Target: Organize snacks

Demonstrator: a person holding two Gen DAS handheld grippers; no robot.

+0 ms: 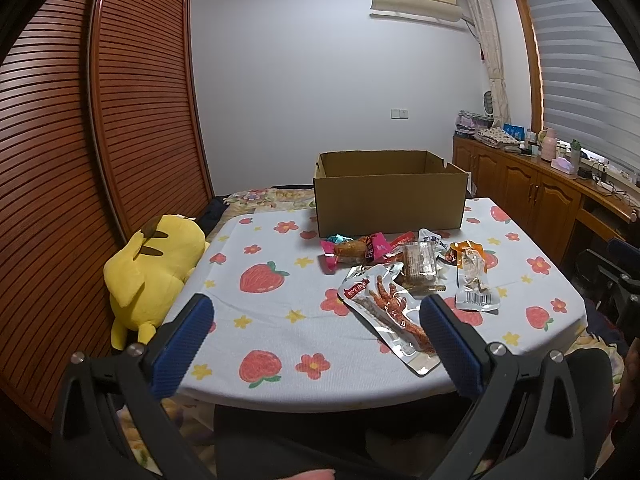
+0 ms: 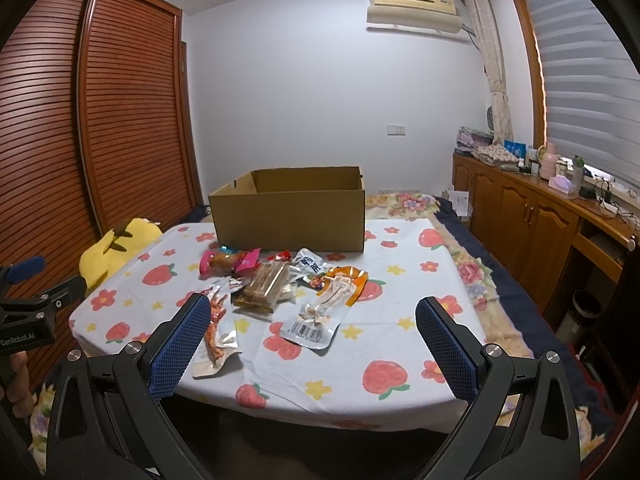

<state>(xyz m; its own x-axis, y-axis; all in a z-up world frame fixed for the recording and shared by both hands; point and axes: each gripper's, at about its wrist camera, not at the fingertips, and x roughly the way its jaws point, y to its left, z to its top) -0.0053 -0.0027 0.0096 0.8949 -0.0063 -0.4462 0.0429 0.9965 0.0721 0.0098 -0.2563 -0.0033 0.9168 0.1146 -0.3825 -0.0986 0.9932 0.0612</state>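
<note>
Strawberry-print cloth covers the counter (image 2: 400, 280), which carries everything in play. At its far edge stands the cardboard box (image 2: 288, 220), flaps gone, mouth upward; by my judgement it is the receptacle for the snacks, though none can be seen inside it. A yellow plush toy (image 1: 152, 276) lies off the counter's left side, apart from the work. Just in front of the box the snack packets lie loosely heaped and overlapping, unsorted: a chicken-feet pouch (image 1: 390, 312) nearest, a barcode-backed pouch (image 2: 320, 312) beside it, a clear-wrapped biscuit pack (image 2: 266, 284) and a pink-wrapped pastry (image 2: 230, 262) behind. The left gripper (image 1: 316, 320) and right gripper (image 2: 312, 320) hover at the near edge, both spread wide and holding nothing, evidently poised for a first pick.
</note>
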